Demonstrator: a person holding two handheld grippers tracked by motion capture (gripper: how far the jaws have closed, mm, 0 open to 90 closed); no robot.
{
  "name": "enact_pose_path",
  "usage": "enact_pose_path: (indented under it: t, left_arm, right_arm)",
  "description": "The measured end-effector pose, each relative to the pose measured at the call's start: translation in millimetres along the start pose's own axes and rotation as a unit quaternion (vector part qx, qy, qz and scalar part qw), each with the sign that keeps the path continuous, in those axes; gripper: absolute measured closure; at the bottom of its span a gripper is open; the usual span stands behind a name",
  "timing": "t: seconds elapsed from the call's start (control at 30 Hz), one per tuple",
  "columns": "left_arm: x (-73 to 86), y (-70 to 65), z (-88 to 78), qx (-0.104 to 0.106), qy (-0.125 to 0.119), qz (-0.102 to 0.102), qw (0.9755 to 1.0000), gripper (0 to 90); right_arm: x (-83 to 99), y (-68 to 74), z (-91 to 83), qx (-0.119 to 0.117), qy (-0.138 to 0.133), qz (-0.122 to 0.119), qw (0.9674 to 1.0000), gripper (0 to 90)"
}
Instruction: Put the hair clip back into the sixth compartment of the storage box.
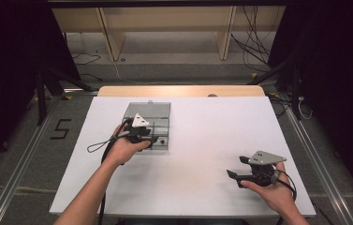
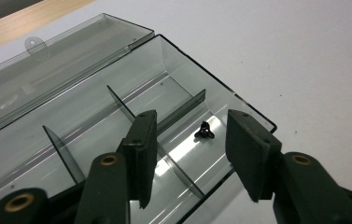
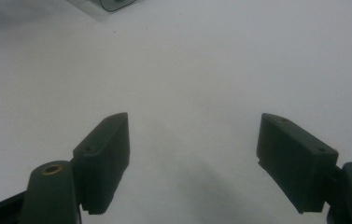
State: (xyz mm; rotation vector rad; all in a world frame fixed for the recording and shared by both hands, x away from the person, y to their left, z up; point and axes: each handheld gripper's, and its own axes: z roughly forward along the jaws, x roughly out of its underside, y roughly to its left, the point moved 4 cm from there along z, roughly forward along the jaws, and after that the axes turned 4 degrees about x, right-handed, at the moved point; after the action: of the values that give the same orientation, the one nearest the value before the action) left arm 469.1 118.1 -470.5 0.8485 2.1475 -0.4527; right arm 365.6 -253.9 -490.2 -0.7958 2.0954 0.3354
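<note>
A clear smoky plastic compartment box [image 1: 163, 125] lies open at the left middle of the white tabletop, its lid [image 1: 147, 110] folded back flat. My left gripper [image 1: 158, 139] hovers over the box's near right corner. In the left gripper view the box [image 2: 183, 65] shows thin dividers, and a small black part [image 2: 204, 131] lies loose in the end compartment. The left gripper [image 2: 193, 116] is open above that compartment, its pads touching nothing. My right gripper [image 1: 236, 166] rests near the table's front right, open and empty over bare white surface [image 3: 194, 116].
The white tabletop [image 1: 211, 136] ends in a wooden strip [image 1: 179, 90] at the back. A corner of the box [image 3: 117, 3] appears at the top of the right gripper view. Beyond the table are a wooden shelf [image 1: 165, 23], floor cables and black stand legs.
</note>
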Motion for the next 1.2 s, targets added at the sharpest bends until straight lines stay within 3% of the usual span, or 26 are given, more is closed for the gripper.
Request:
enact_pose_path:
  t: [0.47,0.73,1.2]
  left_arm:
    - [17.6,-5.8,-16.4,-0.015,-0.011,0.009,0.9998,33.7]
    - [20.4,-7.6,-25.3,-0.017,-0.028,0.011,0.9994,27.7]
    - [35.3,-14.3,-43.1,-0.01,-0.037,0.015,0.9992,19.6]
  right_arm:
    - [0.3,0.1,0.2,0.0,0.001,0.0,1.0,26.4]
    - [0.3,0.0,0.3,-0.001,0.003,-0.001,1.0,26.3]
    - [0.4,0.2,1.0,-0.002,0.003,0.001,1.0,26.2]
